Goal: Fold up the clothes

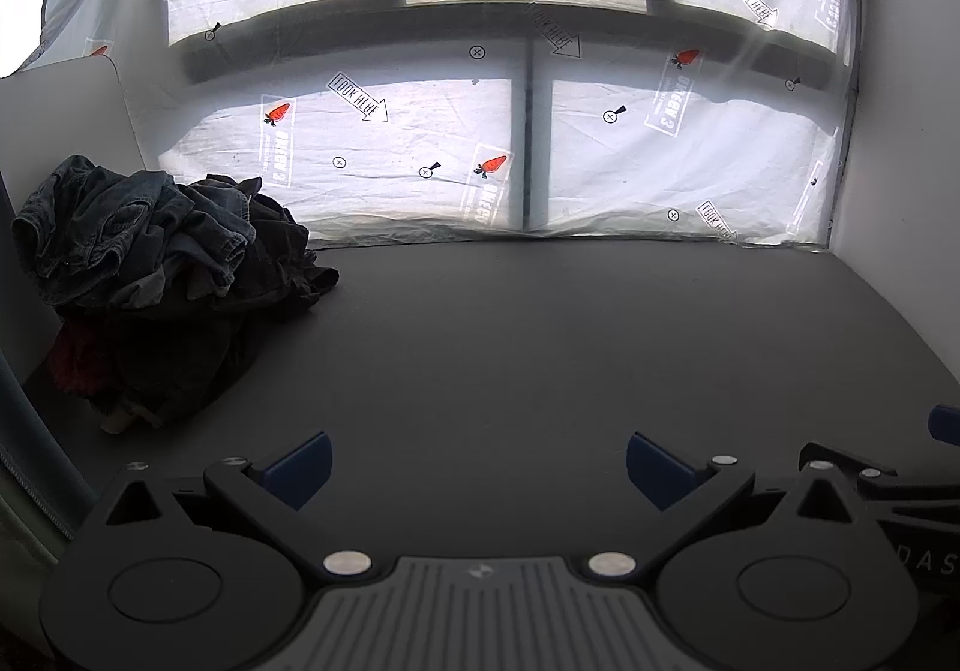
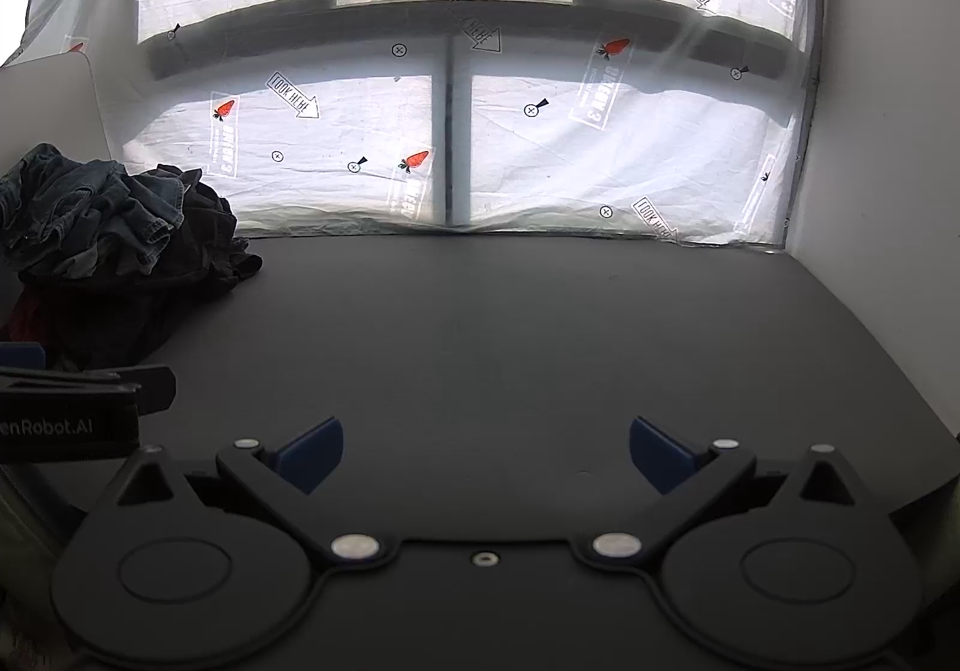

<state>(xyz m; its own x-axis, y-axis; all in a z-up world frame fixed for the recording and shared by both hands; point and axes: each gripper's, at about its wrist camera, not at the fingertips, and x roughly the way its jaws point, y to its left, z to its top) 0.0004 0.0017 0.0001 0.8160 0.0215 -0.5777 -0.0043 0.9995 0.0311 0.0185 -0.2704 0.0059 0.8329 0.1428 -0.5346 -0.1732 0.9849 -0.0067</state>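
A heap of dark clothes [image 1: 162,275] lies at the back left of the black table [image 1: 540,347], with denim on top, black cloth under it and a bit of red at the lower left. The same heap of clothes [image 2: 114,245] shows at the left of the right wrist view. My left gripper [image 1: 477,467] stands open over the near part of the table, well right of the heap, its blue pads empty. My right gripper [image 2: 486,452] is open too, with nothing between its pads. The two grippers sit side by side, and part of each shows in the other's view.
A white printed sheet [image 1: 420,149] covers the window behind the table. A white wall [image 1: 900,131] stands at the right, and a white panel [image 1: 66,113] rises behind the heap at the left. The dark tabletop [image 2: 540,341] stretches from the heap to the right wall.
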